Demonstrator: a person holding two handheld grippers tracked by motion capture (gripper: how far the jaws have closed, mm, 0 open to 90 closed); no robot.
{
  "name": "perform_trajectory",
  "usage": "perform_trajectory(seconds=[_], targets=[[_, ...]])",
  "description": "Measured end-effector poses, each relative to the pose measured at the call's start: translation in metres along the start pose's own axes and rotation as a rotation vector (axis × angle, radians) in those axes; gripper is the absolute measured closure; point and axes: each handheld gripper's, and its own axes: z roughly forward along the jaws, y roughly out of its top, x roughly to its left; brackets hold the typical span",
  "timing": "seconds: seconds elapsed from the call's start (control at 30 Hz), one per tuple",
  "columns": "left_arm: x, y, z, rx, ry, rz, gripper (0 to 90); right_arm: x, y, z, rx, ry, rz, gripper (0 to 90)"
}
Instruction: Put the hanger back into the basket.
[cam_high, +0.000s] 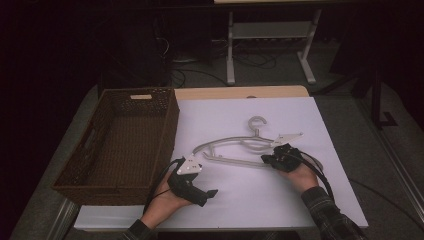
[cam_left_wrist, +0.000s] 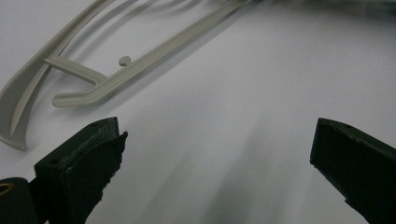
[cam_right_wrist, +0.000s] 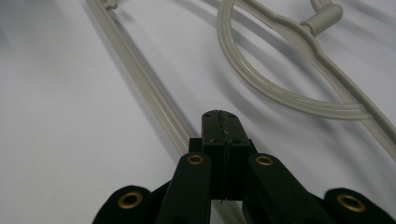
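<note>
A pale grey plastic clothes hanger (cam_high: 240, 162) lies flat on the white table cover, hook pointing away from me. My left gripper (cam_high: 207, 192) is held low just short of the hanger's left end (cam_left_wrist: 140, 60). Its jaws stand wide apart (cam_left_wrist: 215, 149) with only bare cover between them. My right gripper (cam_high: 267, 159) is at the hanger's right part, jaws pressed together (cam_right_wrist: 219, 123). The hanger's straight lower bar (cam_right_wrist: 154, 98) runs under them on their left side. Nothing shows between the jaws. The hanger's curved neck loop (cam_right_wrist: 280, 95) lies just beyond.
A deep brown wicker basket (cam_high: 117, 92) stands at the table's left, close to my left hand. The white cover (cam_high: 260, 200) reaches to the near edge. Behind the table stand a white metal frame (cam_high: 270, 30) and floor cables.
</note>
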Motion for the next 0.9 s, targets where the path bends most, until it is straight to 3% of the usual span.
perform_trajectory(seconds=[0.1,0.2,0.3,0.37,0.57,0.9], targets=[[0.0,0.0,0.0,-0.001,0.001,0.0,1.9,0.002,-0.002,0.003,0.022,-0.008,-0.017,89.7],[0.0,0.0,-0.001,-0.001,0.003,0.003,1.9,0.003,0.0,-0.001,-0.006,-0.017,-0.02,89.7],[0.0,0.0,-0.001,-0.003,0.005,0.0,1.9,0.001,0.004,-0.011,-0.051,-0.017,0.003,89.7],[0.0,0.0,-0.001,-0.003,0.004,0.0,1.9,0.001,0.005,-0.018,-0.055,0.013,0.029,89.7],[0.0,0.001,-0.001,0.0,0.004,0.004,1.9,0.01,-0.001,-0.016,0.015,0.039,0.023,89.7],[0.0,0.001,0.0,0.002,0.003,0.004,1.9,0.008,-0.003,-0.011,0.045,0.064,0.06,89.8]])
